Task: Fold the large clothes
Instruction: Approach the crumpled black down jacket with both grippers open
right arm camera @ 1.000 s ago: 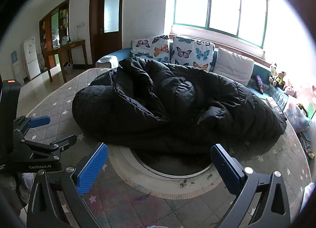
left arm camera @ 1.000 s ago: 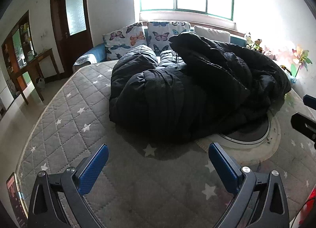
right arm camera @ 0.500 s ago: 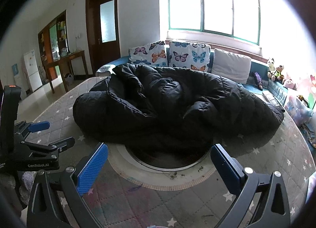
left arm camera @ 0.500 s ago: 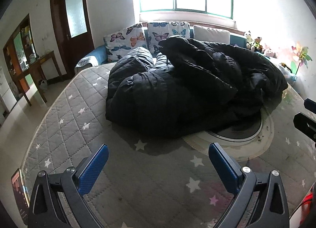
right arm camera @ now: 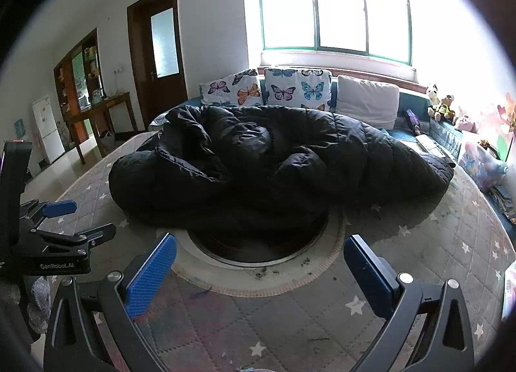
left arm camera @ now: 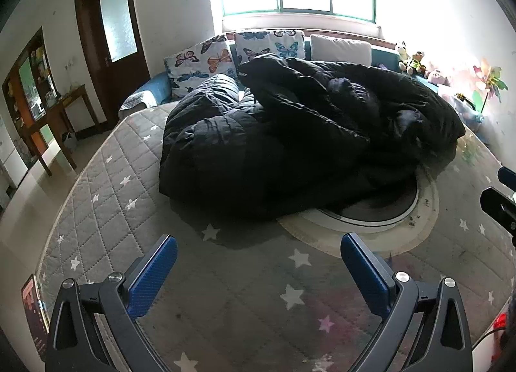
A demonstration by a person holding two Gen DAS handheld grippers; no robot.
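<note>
Black puffer coat (left arm camera: 300, 143) (right arm camera: 274, 165), quilted and slightly shiny, is lying in a crumpled, bulging heap on a grey diamond-stitched mattress (left arm camera: 106, 178) (right arm camera: 451, 243) printed with white stars. Its near edge is overlapping a round pale rug-like ring (left arm camera: 429, 210) (right arm camera: 335, 249). Butterfly-print cushions (left arm camera: 206, 62) (right arm camera: 296, 88) are sitting behind it under a bright window. The left tool (left arm camera: 258, 265) and right tool (right arm camera: 258, 269), each with ribbed blue pads, are hovering near the heap with fingers spread wide, gripping nothing.

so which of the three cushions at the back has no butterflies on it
The plain white cushion, the one nearest the stuffed toys. The other two cushions carry coloured butterfly prints.
</note>
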